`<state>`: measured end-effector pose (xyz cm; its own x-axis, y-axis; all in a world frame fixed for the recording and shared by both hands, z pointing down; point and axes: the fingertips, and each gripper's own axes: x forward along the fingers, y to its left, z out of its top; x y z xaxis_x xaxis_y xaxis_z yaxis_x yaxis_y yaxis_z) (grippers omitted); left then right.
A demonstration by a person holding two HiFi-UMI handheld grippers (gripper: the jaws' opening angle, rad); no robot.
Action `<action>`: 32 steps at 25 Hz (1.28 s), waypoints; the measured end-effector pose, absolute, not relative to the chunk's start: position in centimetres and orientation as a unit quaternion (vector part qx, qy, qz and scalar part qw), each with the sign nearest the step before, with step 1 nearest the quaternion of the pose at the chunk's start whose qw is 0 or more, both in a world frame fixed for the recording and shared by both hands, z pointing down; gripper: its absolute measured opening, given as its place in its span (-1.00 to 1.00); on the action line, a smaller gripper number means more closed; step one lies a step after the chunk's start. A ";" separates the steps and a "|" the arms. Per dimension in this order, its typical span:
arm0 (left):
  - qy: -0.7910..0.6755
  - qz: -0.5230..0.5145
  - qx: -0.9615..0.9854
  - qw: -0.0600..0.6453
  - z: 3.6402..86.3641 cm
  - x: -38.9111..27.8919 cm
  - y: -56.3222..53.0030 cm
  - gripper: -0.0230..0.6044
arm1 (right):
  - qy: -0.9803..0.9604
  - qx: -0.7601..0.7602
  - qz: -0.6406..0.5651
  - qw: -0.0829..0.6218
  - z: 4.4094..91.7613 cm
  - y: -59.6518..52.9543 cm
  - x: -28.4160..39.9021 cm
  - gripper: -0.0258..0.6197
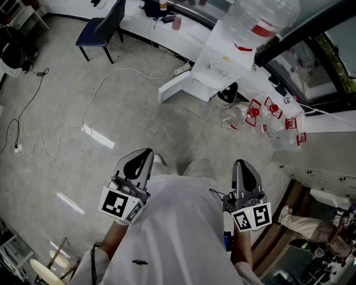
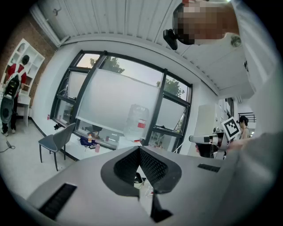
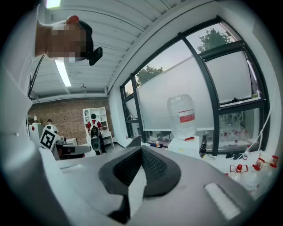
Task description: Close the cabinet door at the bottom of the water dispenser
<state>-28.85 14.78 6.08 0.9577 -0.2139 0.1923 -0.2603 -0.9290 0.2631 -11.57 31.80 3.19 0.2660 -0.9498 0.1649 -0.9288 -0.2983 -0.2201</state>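
The white water dispenser [image 1: 225, 58] stands ahead by the window with a big clear bottle [image 1: 261, 16] on top. Its bottom cabinet door [image 1: 175, 84] swings out to the left, open. Both grippers are held close to the person's body, far from the dispenser. My left gripper [image 1: 146, 153] is shut with nothing in it; my right gripper [image 1: 240, 166] is likewise shut and empty. In the left gripper view the left gripper [image 2: 139, 149] has its jaw tips together, the bottle [image 2: 138, 120] beyond them. The right gripper [image 3: 141, 148] points toward the bottle [image 3: 182, 115] and the dispenser [image 3: 185, 145].
Empty bottles with red handles [image 1: 267, 116] lie on the floor right of the dispenser. A dark chair [image 1: 103, 28] stands at the back left, and cables [image 1: 83, 119] trail over the floor. Another person [image 1: 311, 222] is at the lower right.
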 end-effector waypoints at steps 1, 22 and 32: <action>-0.122 0.080 0.979 0.140 5.9 -28.2 15.7 -0.91 | 0.599 -0.791 -0.124 0.024 3.4 32.1 -11.5 -0.89; -0.166 0.095 0.972 0.136 7.1 -14.2 42.8 -0.91 | 0.677 -0.734 -0.060 0.002 6.3 51.7 -4.4 -0.89; -0.217 0.102 0.960 0.144 7.6 -16.9 45.1 -0.91 | 0.704 -0.708 -0.057 0.026 7.0 54.8 -4.9 -0.89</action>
<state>-16.88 45.08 7.64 0.8854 -0.3869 0.2576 -0.4456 -0.8643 0.2333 -4.85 54.78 6.97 0.0025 -0.9990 0.0443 -0.9932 -0.0076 -0.1162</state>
